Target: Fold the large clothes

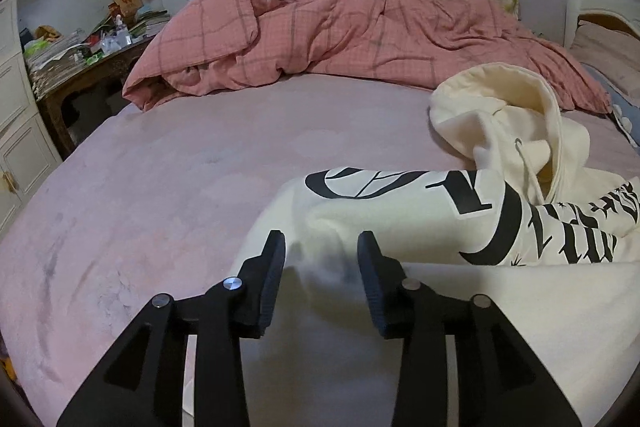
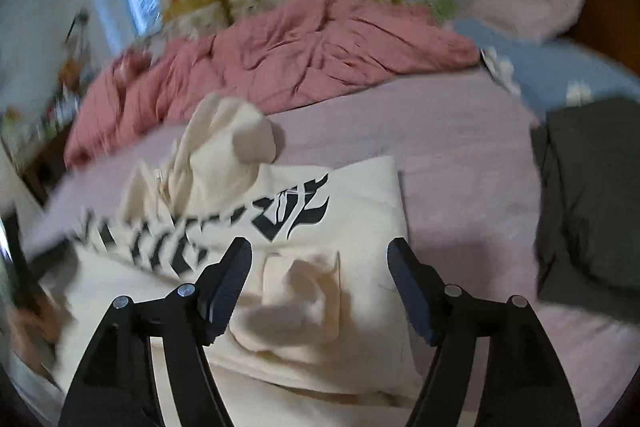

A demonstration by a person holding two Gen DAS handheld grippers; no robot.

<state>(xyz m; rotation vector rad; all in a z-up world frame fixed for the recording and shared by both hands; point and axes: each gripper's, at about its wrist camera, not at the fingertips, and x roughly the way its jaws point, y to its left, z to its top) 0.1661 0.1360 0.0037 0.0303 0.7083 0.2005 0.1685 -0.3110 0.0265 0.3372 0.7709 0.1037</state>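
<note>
Bed: a wide bed under a pale pink sheet (image 1: 168, 163) carries everything here; a crumpled rose-pink checked duvet (image 1: 360, 39) is heaped along its far side.
Hoodie: a cream hooded sweatshirt with large black lettering (image 1: 460, 211) lies on the near part of the sheet, partly folded into a band.
Axis: its long side runs left to right, with the lettering along it.
Hood: the hood (image 1: 516, 107) stands bunched at the far edge of the garment, opening upward.
Pocket: the front pouch (image 2: 304, 291) lies rumpled on the near side.
Other cloth: a folded dark grey garment (image 2: 588, 203) lies to the right, apart from the hoodie.
Left gripper (image 1: 321, 243): jaws partly apart above the cream fabric, clamping nothing.
Right gripper (image 2: 319, 247): jaws wide, over the pouch, holding nothing.
</note>
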